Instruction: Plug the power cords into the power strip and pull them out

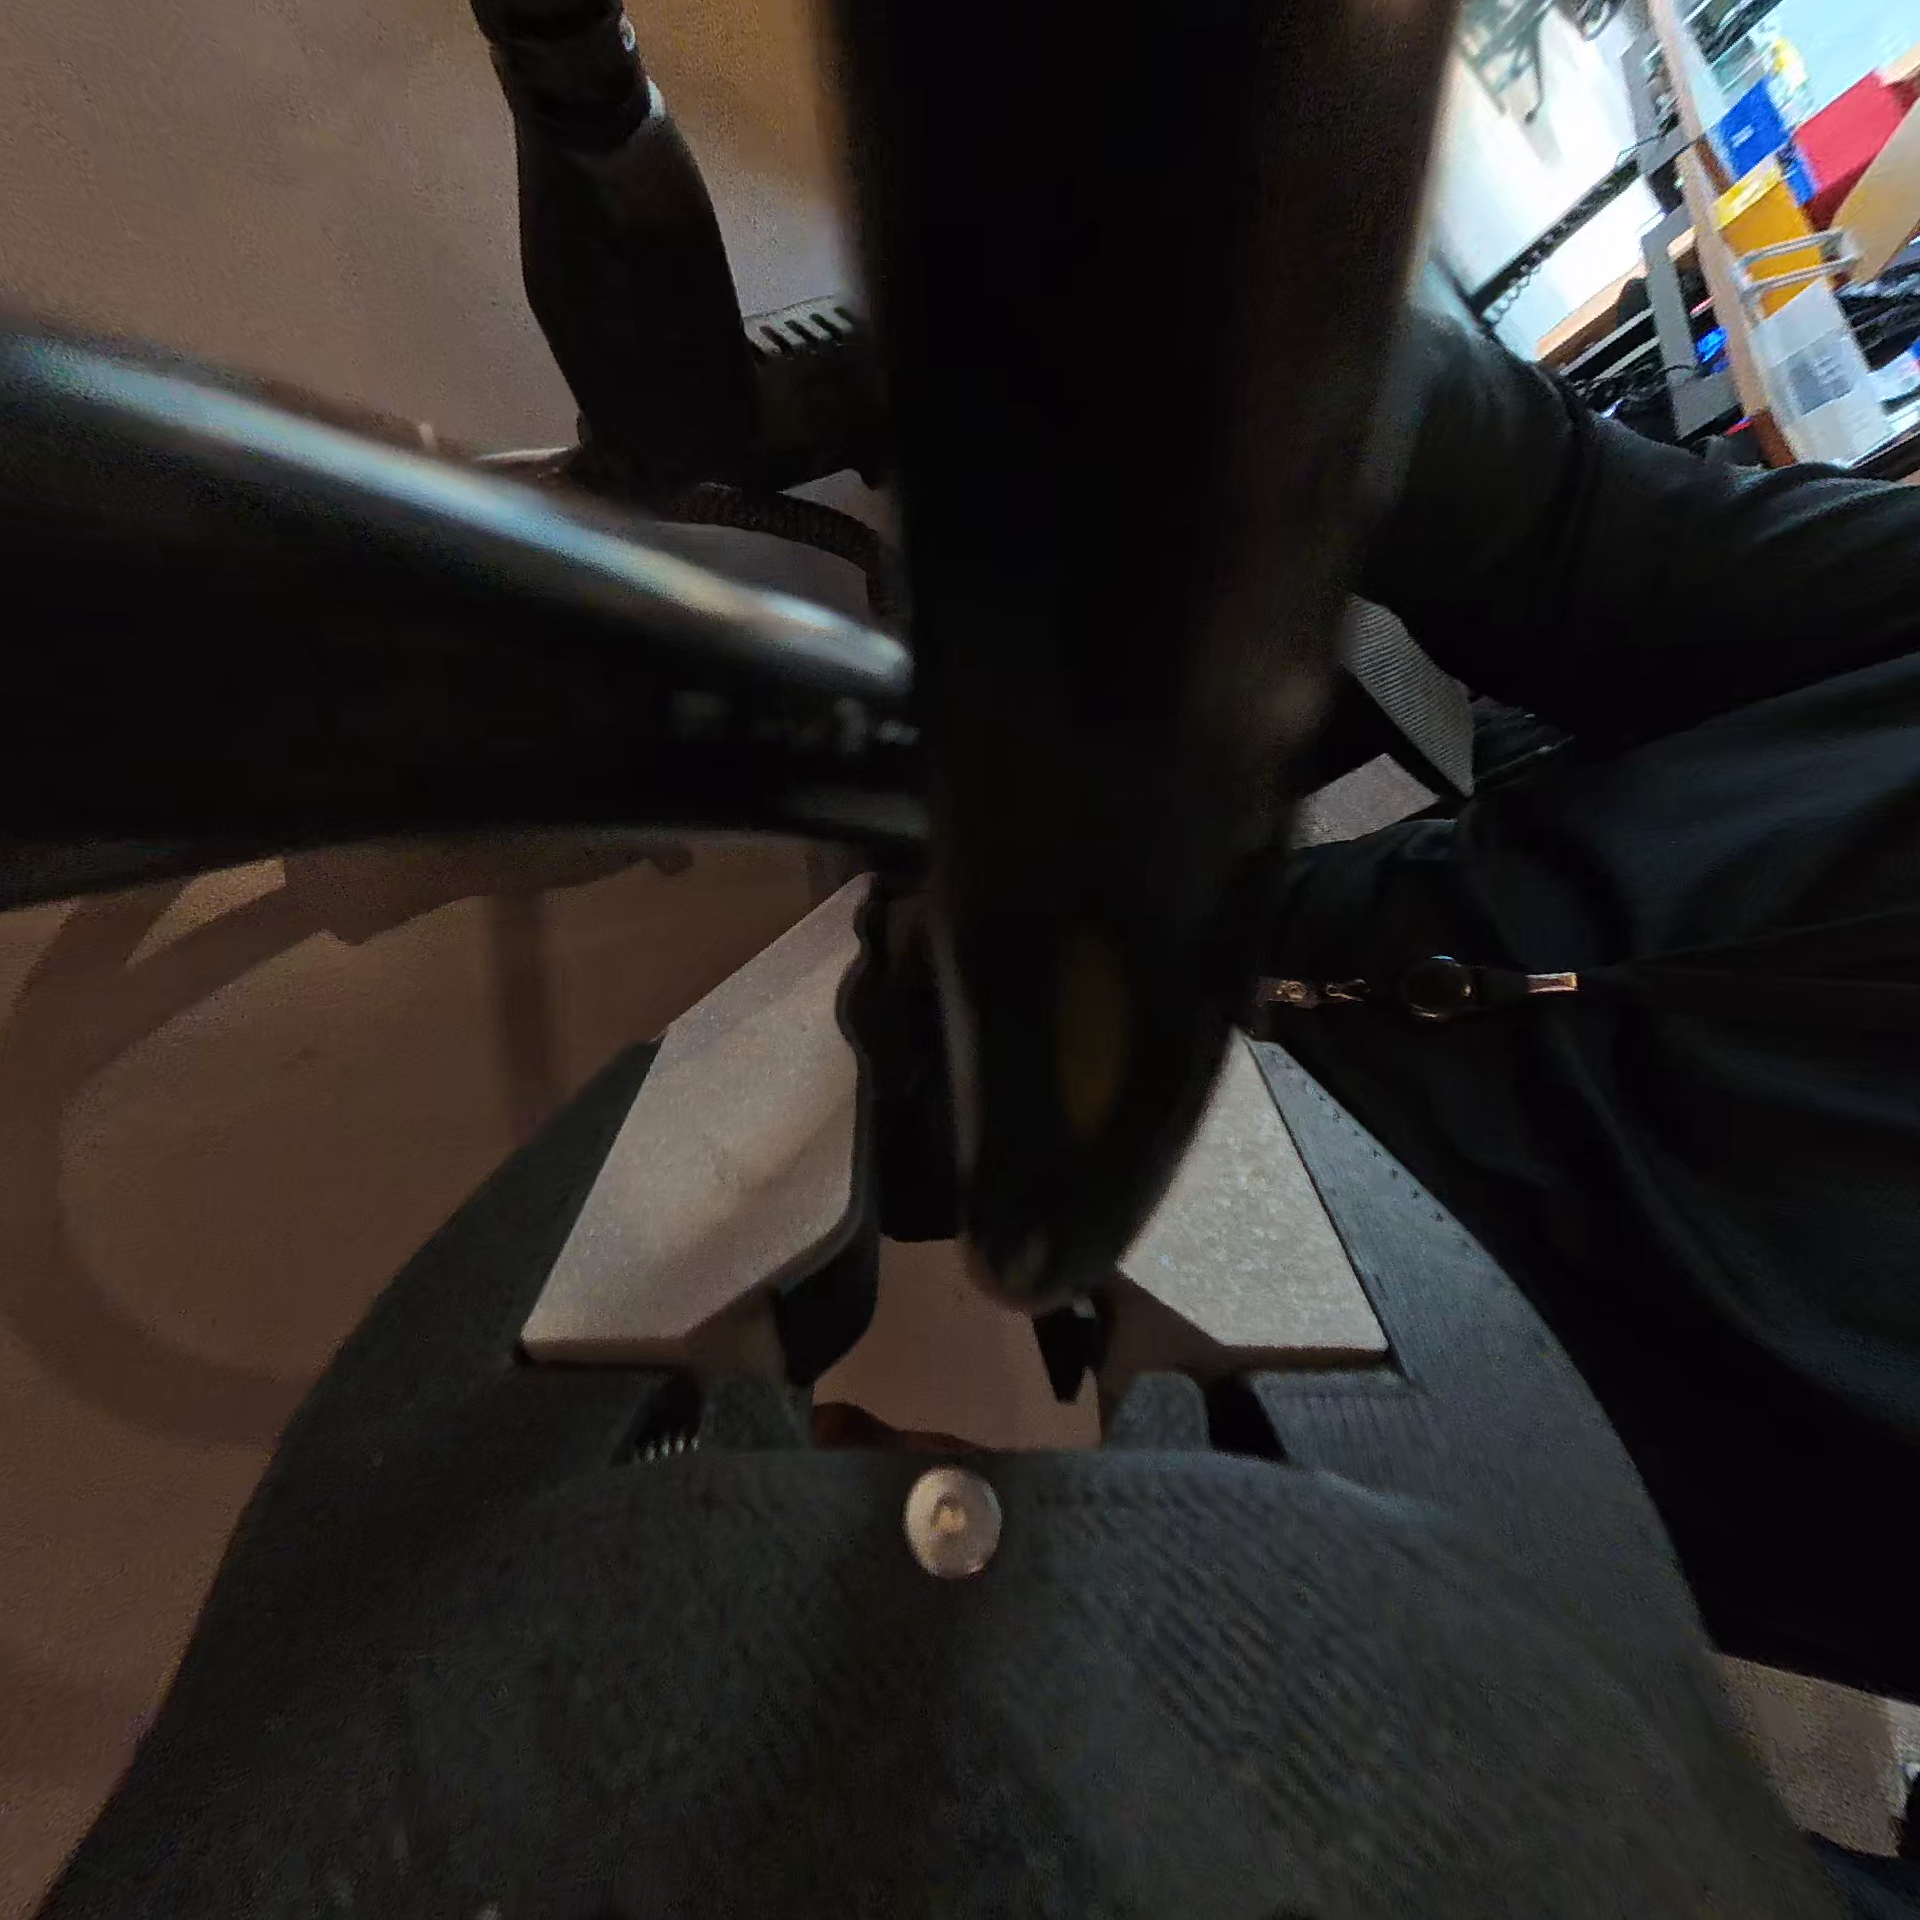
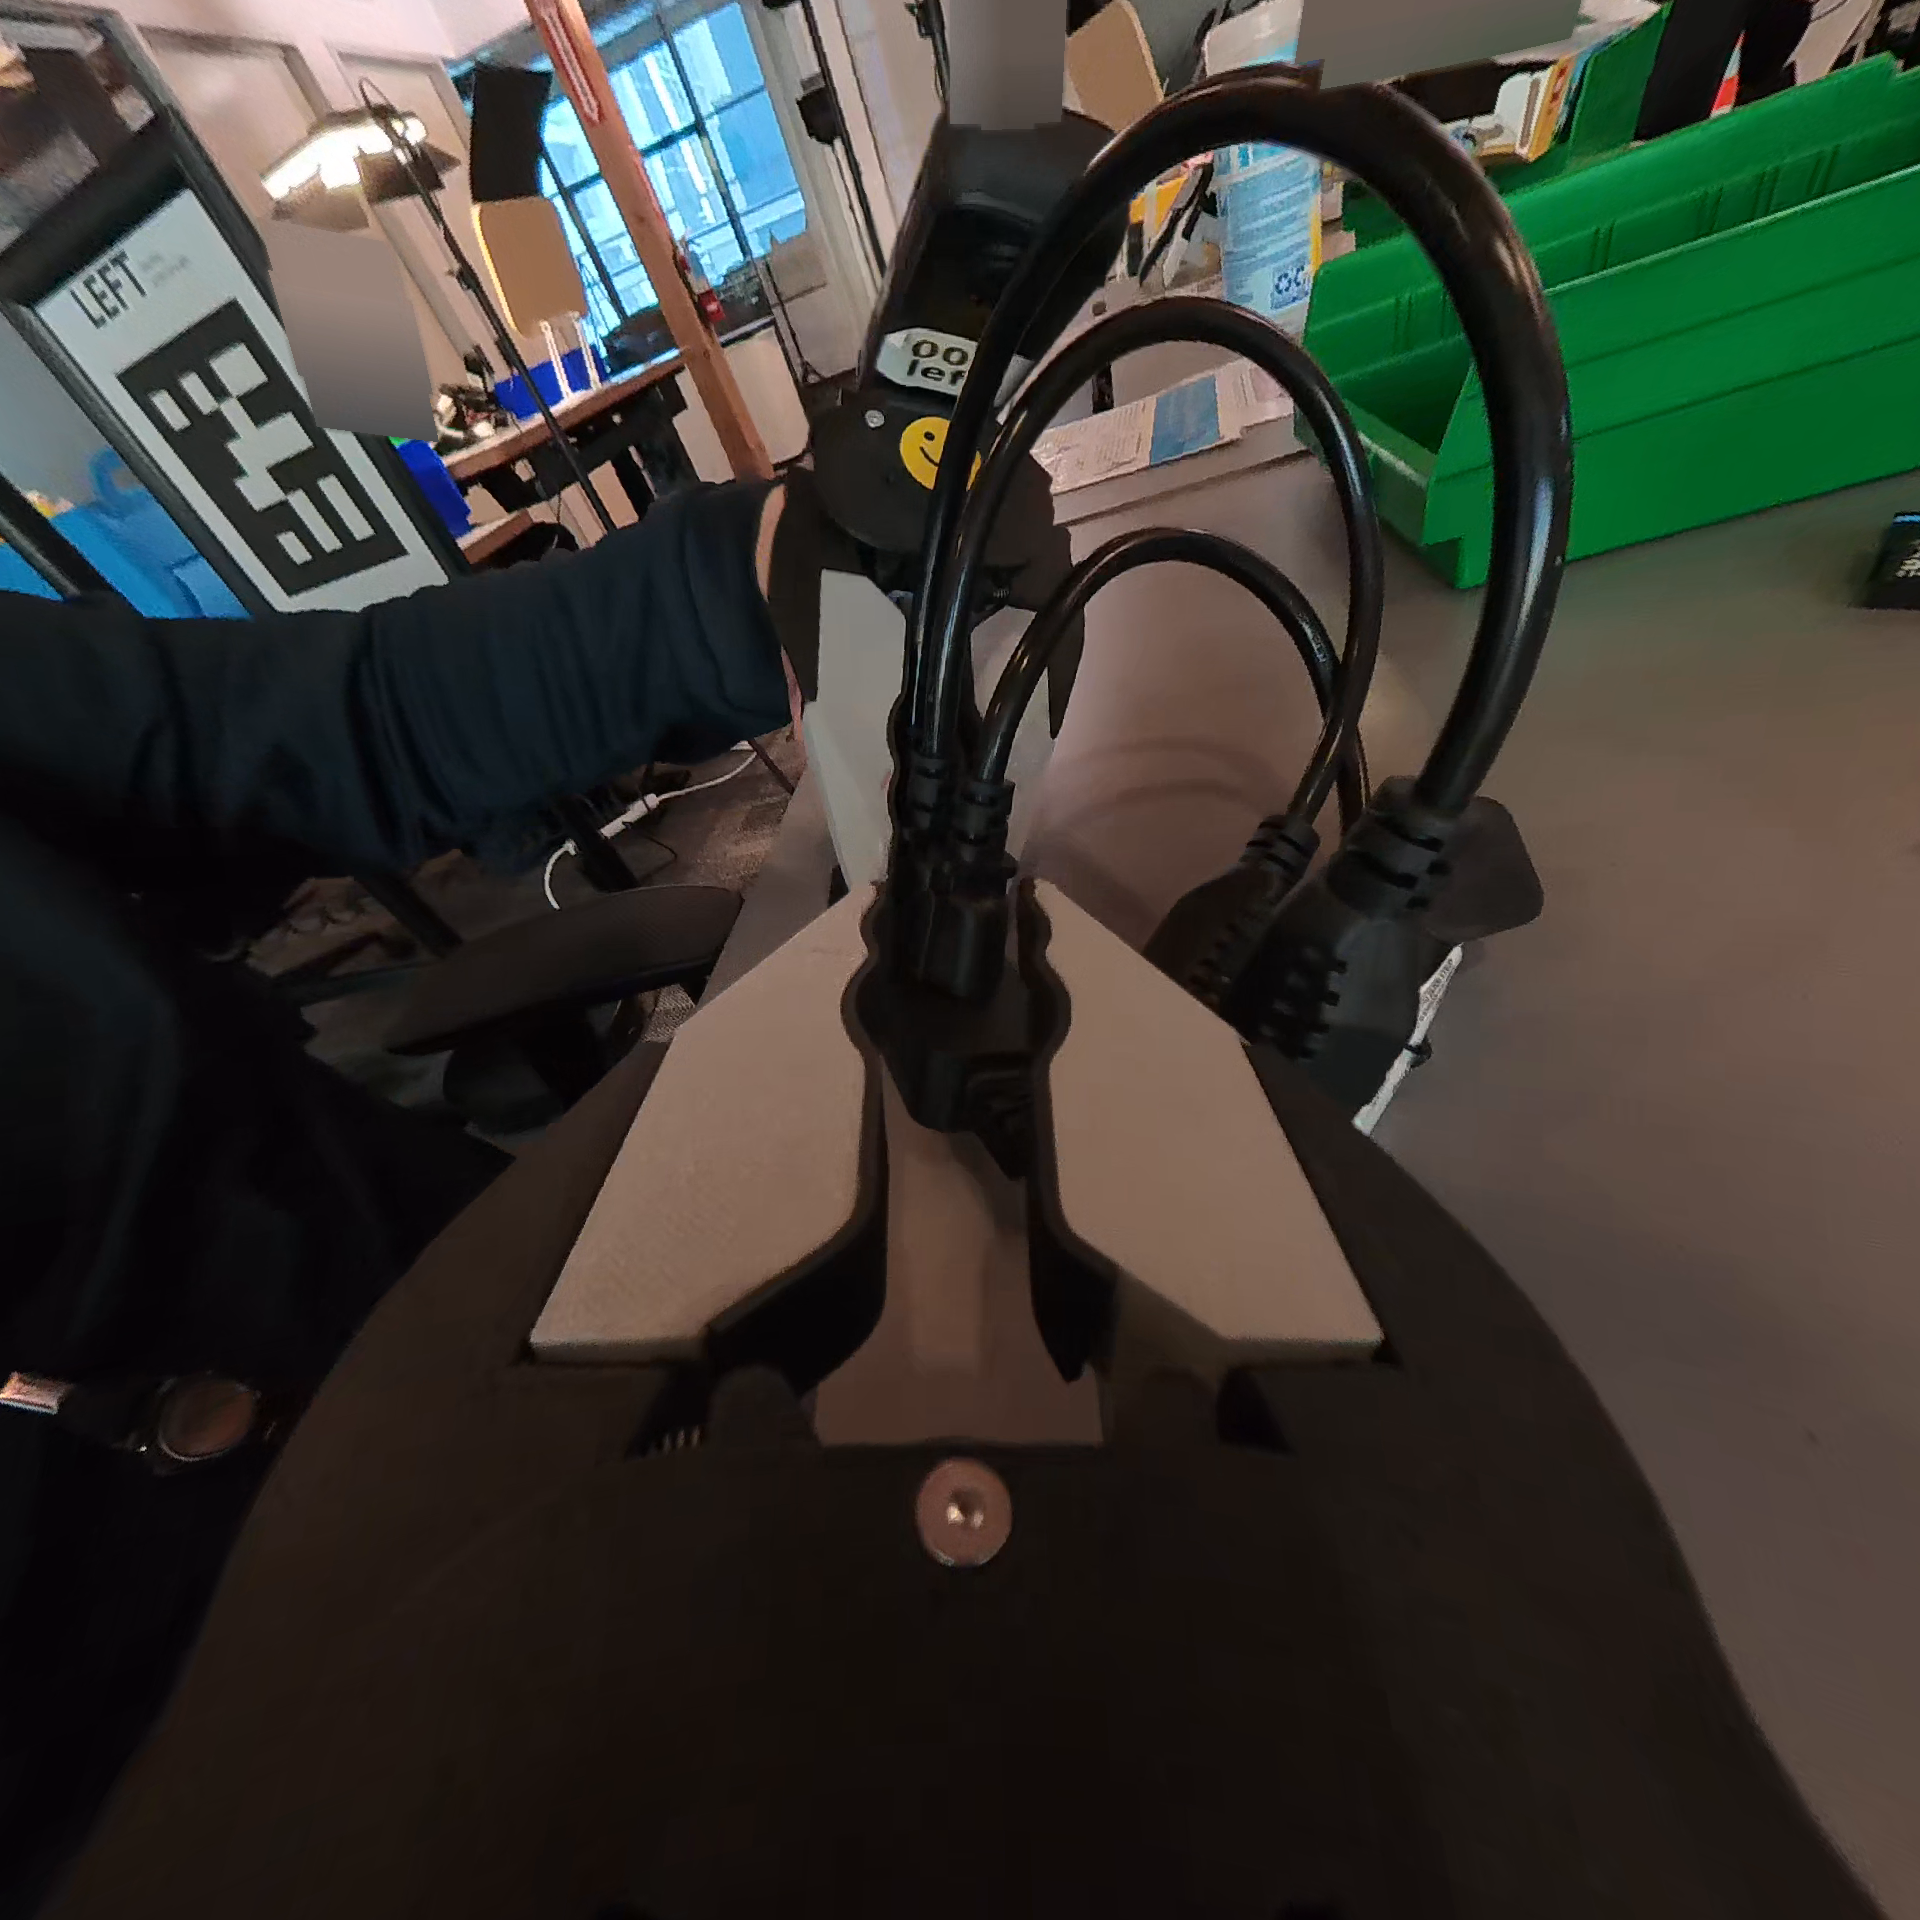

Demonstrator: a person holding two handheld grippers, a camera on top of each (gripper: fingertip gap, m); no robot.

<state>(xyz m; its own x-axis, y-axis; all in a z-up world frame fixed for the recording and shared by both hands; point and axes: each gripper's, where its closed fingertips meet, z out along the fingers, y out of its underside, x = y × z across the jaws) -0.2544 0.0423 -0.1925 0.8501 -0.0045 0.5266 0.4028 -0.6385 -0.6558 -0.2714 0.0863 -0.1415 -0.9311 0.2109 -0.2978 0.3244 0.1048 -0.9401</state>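
Observation:
In the right wrist view, my right gripper [image 2: 951, 914] is shut on the black connector ends [image 2: 956, 966] of a bundle of black power cords. The cords [image 2: 1507, 312] loop up and over to the right, and two black plugs [image 2: 1371, 935] hang there above the grey table [image 2: 1714, 831]. My left gripper [image 2: 935, 623] faces me just beyond and closes around the same cords. In the left wrist view, my left gripper [image 1: 1049, 966] has a blurred black cord bundle [image 1: 1091, 727] filling the space between its fingers. Its right fingertip is hidden behind the bundle.
Green plastic bins [image 2: 1662, 312] stand at the back right of the table. A person's dark sleeve [image 2: 416, 707] reaches in from the left above a black office chair [image 2: 520, 966]. A marker board [image 2: 239, 416] stands at far left. Papers [image 2: 1164, 416] lie behind the cords. My hands' fingertips stand some 7 cm from each other.

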